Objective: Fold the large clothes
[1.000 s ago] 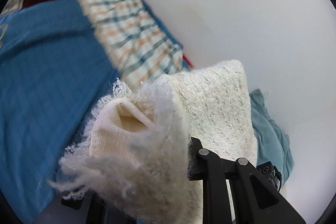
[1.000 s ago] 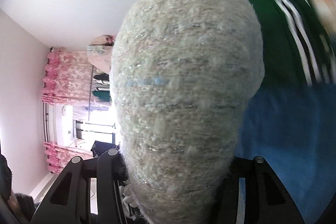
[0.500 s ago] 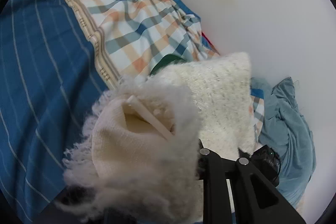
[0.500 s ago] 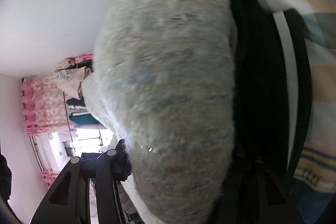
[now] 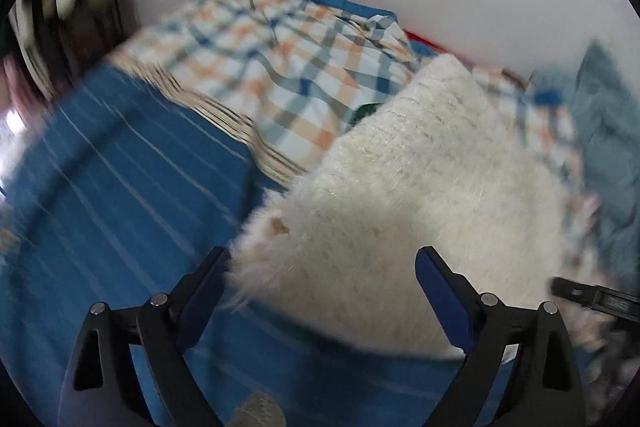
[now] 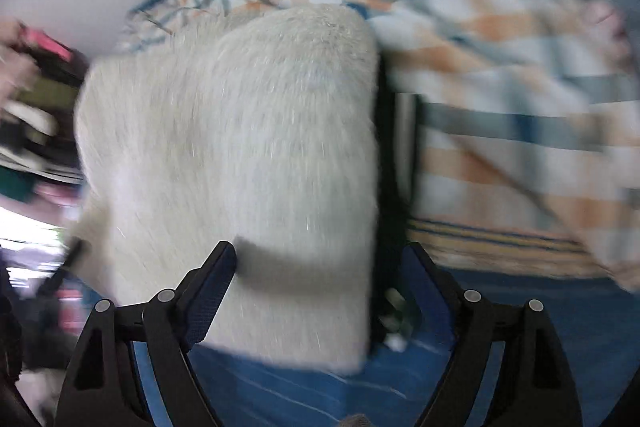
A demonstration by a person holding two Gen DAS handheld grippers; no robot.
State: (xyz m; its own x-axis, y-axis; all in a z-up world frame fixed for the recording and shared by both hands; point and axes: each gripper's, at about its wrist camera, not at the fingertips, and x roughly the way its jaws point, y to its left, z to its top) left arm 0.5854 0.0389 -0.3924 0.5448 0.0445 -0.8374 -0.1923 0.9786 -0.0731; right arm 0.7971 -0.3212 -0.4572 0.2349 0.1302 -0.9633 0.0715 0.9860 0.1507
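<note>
We judge that we are at the release: the folded cream fuzzy sweater now lies on the bed, on the blue striped sheet beside the checked quilt, toward the bed's wall-side edge. To do this step well, we should draw both grippers straight back and clear of the long pile, so no fibres snag on a pad and drag the fold open, then check that the edges lie square before pressing them flat. Our left gripper has just been opening and stands wide apart; the sweater's fringed corner sits between its jaws, but they do not press on it. Our right gripper has likewise just been opening and stands wide, with the sweater's near edge between its jaws and not clamped.
</note>
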